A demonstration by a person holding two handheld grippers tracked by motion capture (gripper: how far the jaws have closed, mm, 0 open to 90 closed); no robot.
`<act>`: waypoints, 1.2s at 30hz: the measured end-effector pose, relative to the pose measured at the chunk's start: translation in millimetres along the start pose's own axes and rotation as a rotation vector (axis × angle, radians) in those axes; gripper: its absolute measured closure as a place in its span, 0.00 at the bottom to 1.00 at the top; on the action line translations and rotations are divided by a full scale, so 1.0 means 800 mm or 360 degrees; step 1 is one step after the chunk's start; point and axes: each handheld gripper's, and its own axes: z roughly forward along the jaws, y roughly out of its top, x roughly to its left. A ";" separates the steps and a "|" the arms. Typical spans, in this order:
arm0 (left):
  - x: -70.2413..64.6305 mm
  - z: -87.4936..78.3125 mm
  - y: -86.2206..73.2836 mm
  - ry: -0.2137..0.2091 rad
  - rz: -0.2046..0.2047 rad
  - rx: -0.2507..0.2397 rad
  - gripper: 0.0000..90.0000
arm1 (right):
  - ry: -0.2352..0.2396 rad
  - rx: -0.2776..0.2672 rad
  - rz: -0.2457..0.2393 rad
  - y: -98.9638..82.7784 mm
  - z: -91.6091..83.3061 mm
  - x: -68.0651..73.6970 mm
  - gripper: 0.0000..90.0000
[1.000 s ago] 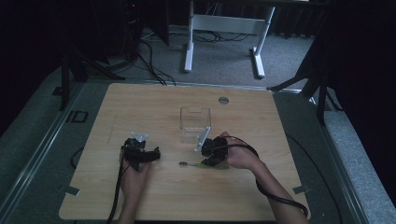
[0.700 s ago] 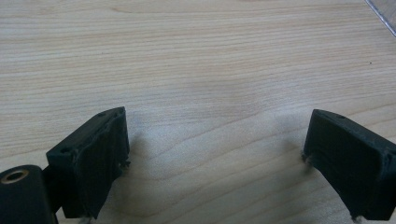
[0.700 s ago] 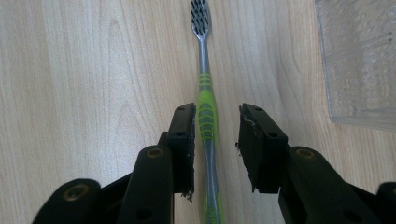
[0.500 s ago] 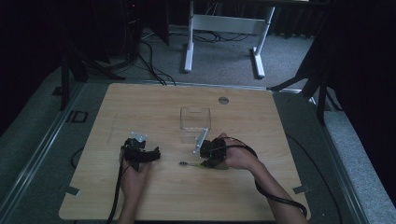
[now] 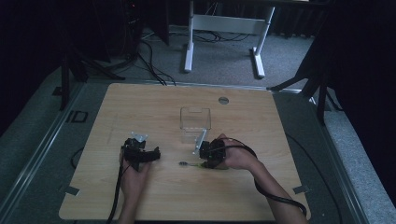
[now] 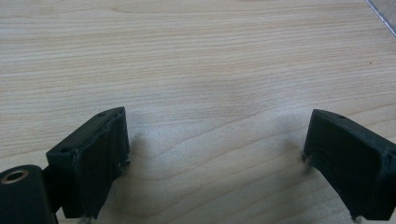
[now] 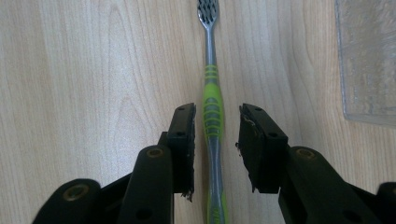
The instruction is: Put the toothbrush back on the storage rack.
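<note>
The toothbrush (image 7: 212, 116) lies flat on the table (image 5: 154, 107), and its long axis runs straight away from your right tongs (image 7: 215, 140): bristle head at the far end, green-and-grey handle coming back between the two jaws and on underneath them. So the handle is already lined up with the gap. The jaws stand narrow, one on each side of the green grip section, with a sliver of wood visible on both sides. They straddle the handle without pressing on it, so nothing is held yet. Closing should catch it across the thick part of the handle, as far as I can judge.

In the high view the toothbrush (image 5: 191, 164) sits just left of your right hand, head pointing toward your left hand. The right tongs (image 5: 210, 154) are on it; the left tongs (image 5: 140, 151) are well apart from it, so the right hand is clearly the nearer one. The left tongs (image 6: 215, 154) are spread wide over bare wood with nothing between them.

The clear plastic box (image 5: 195, 122) stands just beyond the right hand, and its corner (image 7: 369, 60) shows beside the brush.

Hard to make out: the tail end of the handle is cut off below the jaws, and from above your hand covers that same end. Whether the jaw tips touch the tabletop, I cannot tell.
</note>
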 end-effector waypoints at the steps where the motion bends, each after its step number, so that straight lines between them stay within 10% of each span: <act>1: 0.000 0.000 0.000 0.0000 0.0000 0.0000 0.08 | 0.0001 0.0003 0.0000 0.000 0.000 0.000 0.73; 36: 0.000 0.000 0.000 0.0000 0.0000 0.0001 0.08 | 0.0040 0.0126 -0.0037 0.003 0.015 -0.002 0.74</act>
